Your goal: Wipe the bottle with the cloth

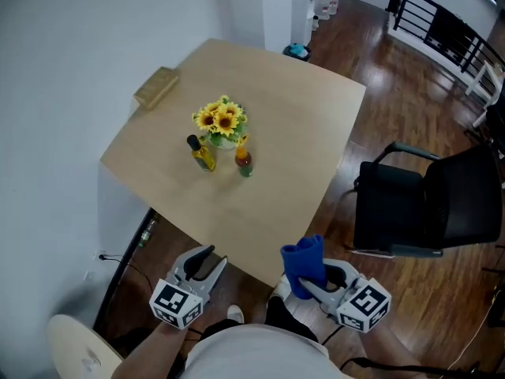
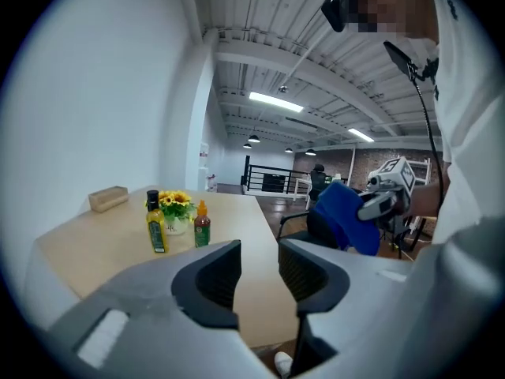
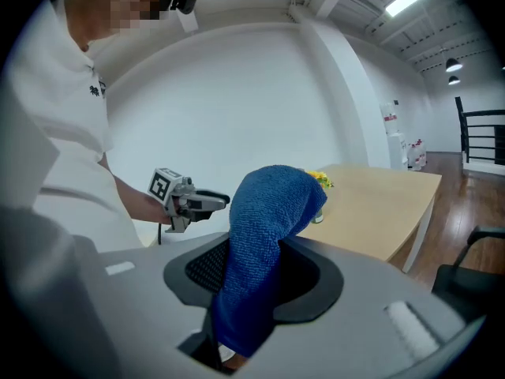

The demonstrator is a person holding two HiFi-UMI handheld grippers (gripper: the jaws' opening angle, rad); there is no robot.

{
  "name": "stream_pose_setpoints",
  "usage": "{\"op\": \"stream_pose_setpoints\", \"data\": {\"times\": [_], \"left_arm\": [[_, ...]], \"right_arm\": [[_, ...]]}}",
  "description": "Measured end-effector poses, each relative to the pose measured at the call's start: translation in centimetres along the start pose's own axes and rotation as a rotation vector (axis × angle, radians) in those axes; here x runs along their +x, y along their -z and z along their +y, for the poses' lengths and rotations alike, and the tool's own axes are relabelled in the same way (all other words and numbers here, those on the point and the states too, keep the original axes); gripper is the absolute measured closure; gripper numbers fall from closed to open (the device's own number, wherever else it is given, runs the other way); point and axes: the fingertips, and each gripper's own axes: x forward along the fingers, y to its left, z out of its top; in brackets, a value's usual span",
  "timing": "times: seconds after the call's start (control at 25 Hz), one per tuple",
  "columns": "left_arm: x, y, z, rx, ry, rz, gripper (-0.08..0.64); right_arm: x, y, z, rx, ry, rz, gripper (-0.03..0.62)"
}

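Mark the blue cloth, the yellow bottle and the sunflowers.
blue cloth (image 1: 304, 263), head view, its middle fold
yellow bottle (image 1: 204, 158), head view, its body
sunflowers (image 1: 221, 118), head view, the blooms

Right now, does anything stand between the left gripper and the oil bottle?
Nothing visible: only bare table lies between the left gripper and the oil bottle. The sauce bottle stands beside it, sunflowers behind.

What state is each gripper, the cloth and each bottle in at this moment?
Left gripper: open, nothing between its jaws.
Right gripper: shut on the blue cloth.
Blue cloth: clamped, bunched end sticking out past the jaws.
Oil bottle: upright on the table, capped, untouched.
Sauce bottle: upright beside it, capped, untouched.
Sunflower vase: upright, close behind both.
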Motion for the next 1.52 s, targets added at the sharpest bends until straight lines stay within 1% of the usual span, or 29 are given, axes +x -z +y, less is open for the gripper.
{"op": "stream_pose_setpoints", "data": {"times": [0.16,0.28,0.52,0.64,0.72,0.88,1.04,1.12,1.24,1.36,1.52], "left_arm": [[-4.8,2.2,-4.4,-0.020,0.045,-0.017,0.402],[-8.9,3.1,-6.7,-0.023,0.078,-0.058,0.402],[-18.2,6.1,-10.3,-0.067,0.150,-0.138,0.401],[-21.3,8.2,-11.7,-0.072,0.169,-0.135,0.401],[-22.9,9.1,-12.9,-0.077,0.182,-0.131,0.402],[-24.7,9.7,-15.4,-0.052,0.205,-0.146,0.402],[-25.4,9.7,-18.4,-0.049,0.214,-0.164,0.402],[-25.7,9.1,-20.0,-0.067,0.211,-0.177,0.402],[-26.0,7.6,-23.0,-0.096,0.221,-0.220,0.402],[-26.0,6.6,-25.9,-0.076,0.224,-0.237,0.402],[-26.8,6.2,-29.6,-0.065,0.226,-0.279,0.405]], "right_arm": [[-0.9,0.8,4.7,-0.012,0.003,-0.024,0.434],[-1.6,2.1,8.6,-0.023,0.029,-0.018,0.434],[-4.2,5.3,19.1,-0.025,0.102,-0.018,0.434],[-5.7,7.2,23.6,-0.021,0.129,-0.009,0.434],[-6.7,8.2,25.7,-0.019,0.139,0.003,0.434],[-8.6,9.1,28.0,-0.028,0.154,-0.009,0.434],[-10.7,9.5,29.7,-0.052,0.145,-0.027,0.434],[-12.1,9.5,30.5,-0.064,0.138,-0.036,0.434],[-15.0,10.0,31.4,-0.079,0.135,-0.044,0.434],[-17.5,11.1,31.9,-0.084,0.141,-0.053,0.434],[-19.8,13.1,32.7,-0.088,0.128,-0.057,0.434]]}}
